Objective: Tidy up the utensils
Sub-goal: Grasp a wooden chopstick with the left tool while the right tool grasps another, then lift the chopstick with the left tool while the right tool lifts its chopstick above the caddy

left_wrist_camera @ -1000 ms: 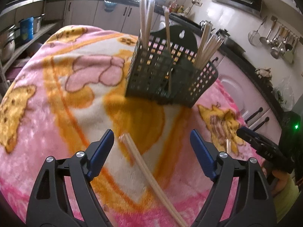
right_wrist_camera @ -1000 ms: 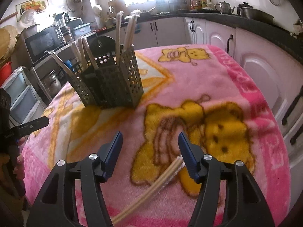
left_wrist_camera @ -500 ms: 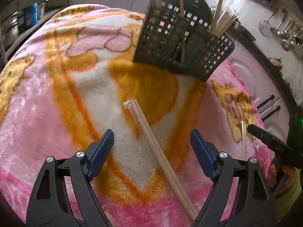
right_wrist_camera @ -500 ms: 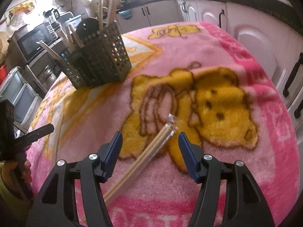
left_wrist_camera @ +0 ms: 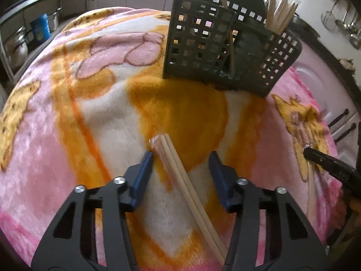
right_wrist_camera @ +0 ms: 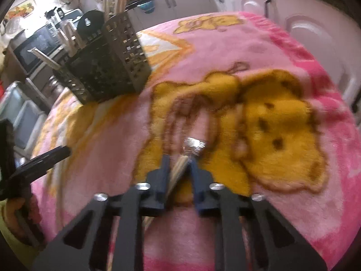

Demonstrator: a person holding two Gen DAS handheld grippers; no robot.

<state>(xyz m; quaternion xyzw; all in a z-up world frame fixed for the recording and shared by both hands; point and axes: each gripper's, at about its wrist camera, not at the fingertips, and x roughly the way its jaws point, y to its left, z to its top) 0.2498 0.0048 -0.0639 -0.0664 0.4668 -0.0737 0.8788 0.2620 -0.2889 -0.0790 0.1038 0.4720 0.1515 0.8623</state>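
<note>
Pink-and-orange cartoon blanket (left_wrist_camera: 67,103), dark grid-holed basket (left_wrist_camera: 203,52), pale chopsticks (left_wrist_camera: 180,171)

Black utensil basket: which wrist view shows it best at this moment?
The left wrist view. The black utensil basket is sharp there, its grid walls, divider and standing chopsticks clear. The right wrist view shows the same basket smaller, at the upper left and blurred, mostly one corner with chopstick tops above.

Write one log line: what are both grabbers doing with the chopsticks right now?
left gripper: closing around wrapped chopsticks | right gripper: closing on second chopstick pair | basket: waiting
</note>
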